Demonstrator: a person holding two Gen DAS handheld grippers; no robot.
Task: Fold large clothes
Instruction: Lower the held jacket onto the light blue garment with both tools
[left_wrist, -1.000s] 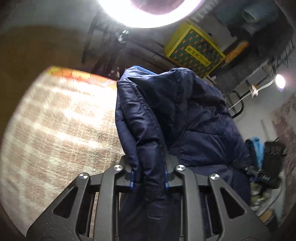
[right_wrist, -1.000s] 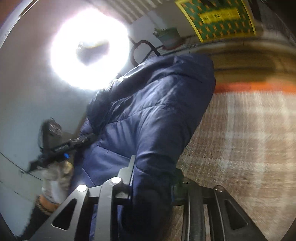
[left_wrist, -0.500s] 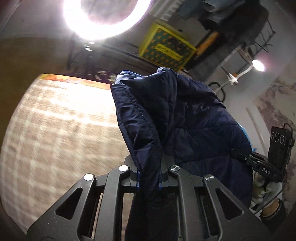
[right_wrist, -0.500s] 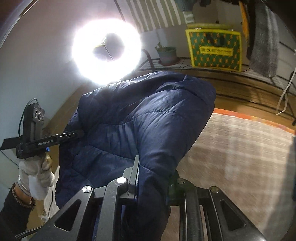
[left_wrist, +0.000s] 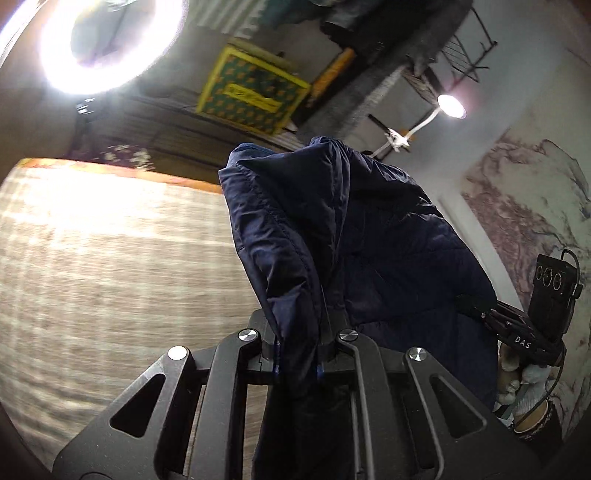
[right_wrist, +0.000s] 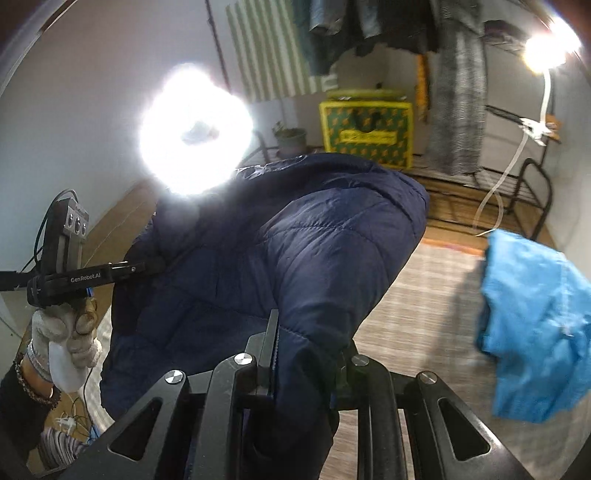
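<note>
Both grippers hold one big dark blue puffy jacket (left_wrist: 354, 236) up in the air. The left gripper (left_wrist: 299, 339) is pinched narrow on a stitched edge of the jacket, w/ cloth bunched between its jaws. The right gripper (right_wrist: 306, 354) is pinched on another part of the same jacket, w/ a thick fold stuffed between its jaws. Both pairs of jaws have just been closing a bit more, squeezing the puffy cloth.

The jacket hangs between the two grippers, above a checked tan rug (left_wrist: 110, 258). It does not look flat yet; it sags in a lump. The gloved left hand (right_wrist: 66, 332) shows at the side in the right wrist view, holding its tool.

I think the step in hand is lift & spread: get the jacket up and open before folding. No fold looks made yet, so the task is prob. near the start.

Next move, I guess: pull the two grips apart so the jacket hangs wide, then lay it flat on the rug. Keep the pinch tight, since the slick cloth may slip. A light blue cloth (right_wrist: 532, 325) sits near on the rug, so put the jacket down away from it.
</note>
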